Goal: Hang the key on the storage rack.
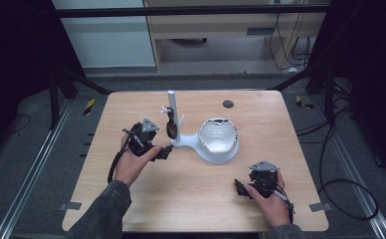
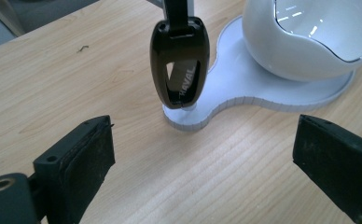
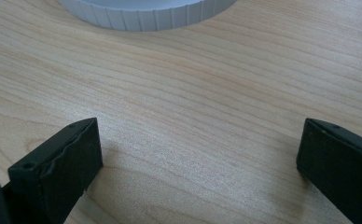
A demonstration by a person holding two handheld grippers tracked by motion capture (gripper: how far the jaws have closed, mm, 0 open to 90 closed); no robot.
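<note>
Your left gripper (image 1: 165, 152) sits left of the table's (image 1: 196, 199) centre, its jaws spread wide with nothing between them, aimed toward the white stand (image 1: 193, 142) in the middle. From the high view you can make out a white post (image 1: 172, 112) rising from the stand's narrow end, toward the far edge, with a dark key fob (image 1: 171, 127) hanging beside it. The left gripper view adds what that one cannot — the key fob (image 2: 180, 70) is glossy black, has an opening through its body and the lettering HAVAL on an inner piece, and its lower tip hangs at the small round lobe of the stand's flat base (image 2: 244, 93); whether it touches the base you cannot tell. The same view shows the fob just ahead of your open jaws, apart from both. Farther right on the base sits a white rounded bowl (image 1: 218, 135) with a shiny inside, near the table's centre; in the left gripper view its smooth shell (image 2: 300, 46) rises at the upper right. Your right gripper (image 1: 241, 188) is near the front right corner, well apart from the stand, its jaws also wide apart and empty. Its own view shows bare wood grain between the jaws and — at the top — the ribbed edge of the stand's base (image 3: 146, 11).
</note>
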